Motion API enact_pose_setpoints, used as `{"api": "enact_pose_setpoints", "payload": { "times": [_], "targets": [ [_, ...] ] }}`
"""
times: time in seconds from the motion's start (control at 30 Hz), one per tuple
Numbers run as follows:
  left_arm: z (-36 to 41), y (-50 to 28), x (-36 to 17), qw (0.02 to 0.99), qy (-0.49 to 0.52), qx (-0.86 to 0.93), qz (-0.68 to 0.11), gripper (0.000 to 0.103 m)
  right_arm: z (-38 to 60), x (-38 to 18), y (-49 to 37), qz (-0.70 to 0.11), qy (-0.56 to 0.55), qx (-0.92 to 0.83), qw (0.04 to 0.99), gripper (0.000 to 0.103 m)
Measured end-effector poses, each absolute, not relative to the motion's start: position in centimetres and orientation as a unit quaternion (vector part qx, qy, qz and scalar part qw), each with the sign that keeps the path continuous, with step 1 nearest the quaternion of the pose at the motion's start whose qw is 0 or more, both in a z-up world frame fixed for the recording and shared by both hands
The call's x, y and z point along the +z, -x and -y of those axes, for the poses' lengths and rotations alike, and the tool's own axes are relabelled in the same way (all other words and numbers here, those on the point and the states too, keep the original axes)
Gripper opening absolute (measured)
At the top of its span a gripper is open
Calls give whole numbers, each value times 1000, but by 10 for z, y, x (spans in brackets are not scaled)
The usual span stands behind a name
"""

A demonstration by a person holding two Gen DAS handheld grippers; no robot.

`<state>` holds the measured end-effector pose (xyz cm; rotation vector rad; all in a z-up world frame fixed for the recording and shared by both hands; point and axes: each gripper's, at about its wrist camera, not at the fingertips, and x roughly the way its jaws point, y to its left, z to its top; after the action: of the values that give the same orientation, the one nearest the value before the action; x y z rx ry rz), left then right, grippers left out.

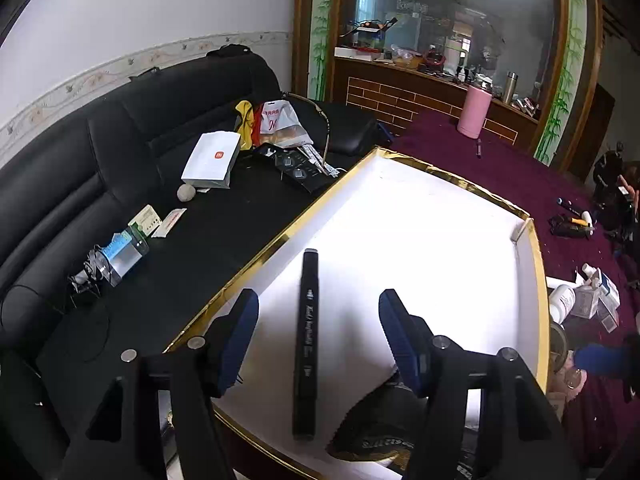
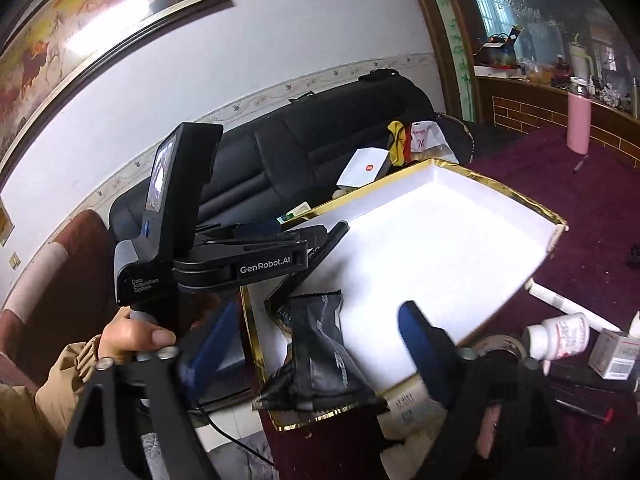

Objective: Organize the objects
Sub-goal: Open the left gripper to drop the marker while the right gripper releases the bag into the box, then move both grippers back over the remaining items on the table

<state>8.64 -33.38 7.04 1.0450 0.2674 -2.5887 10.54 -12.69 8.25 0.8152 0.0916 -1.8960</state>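
A white tray with a gold rim (image 1: 280, 236) lies on the purple cloth. A black marker (image 1: 306, 340) rests lengthwise on the tray floor. My left gripper (image 1: 319, 297) is open around it, and neither blue pad touches it. A black foil packet (image 2: 320, 356) lies across the tray's near gold rim (image 2: 256, 344). My right gripper (image 2: 319, 310) is open, its fingers standing wide on either side of the packet and clear of it. The packet also shows in the left wrist view, as the dark packet (image 1: 372, 432) at the bottom. A hand (image 2: 132, 336) holds the left unit's handle.
A black sofa (image 1: 120, 152) with a white box (image 1: 212, 160), bags and small items runs along the tray's left. A pink flask (image 1: 474, 110) stands far back on the purple cloth (image 1: 500, 172). A white bottle (image 2: 560, 336), small boxes (image 2: 616, 354) and a tape roll (image 2: 500, 346) crowd the tray's right.
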Motion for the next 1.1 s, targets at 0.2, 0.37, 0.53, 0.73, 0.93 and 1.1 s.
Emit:
{"api": "enact_pose_setpoints", "payload": {
  "times": [0.2, 0.37, 0.53, 0.73, 0.93, 1.1],
  "targets": [
    [317, -92, 79, 160, -361, -915, -78, 67, 104, 87, -104, -26, -343, -797, 497, 103],
    [299, -95, 84, 139, -359, -920, -69, 70, 79, 89, -109, -35, -355, -801, 480, 103],
    [276, -100, 89, 91, -361, -924, -87, 73, 46, 87, -113, -57, -362, -815, 449, 103],
    [242, -106, 98, 31, -354, -931, -88, 77, -11, 85, -109, -65, -363, -848, 379, 103],
    [193, -108, 93, -30, -372, -926, -61, 77, -51, 81, -99, -24, -375, -864, 335, 103],
    [155, -113, 75, -72, -405, -911, -38, 77, -64, 80, -94, -3, -380, -868, 318, 103]
  ]
}}
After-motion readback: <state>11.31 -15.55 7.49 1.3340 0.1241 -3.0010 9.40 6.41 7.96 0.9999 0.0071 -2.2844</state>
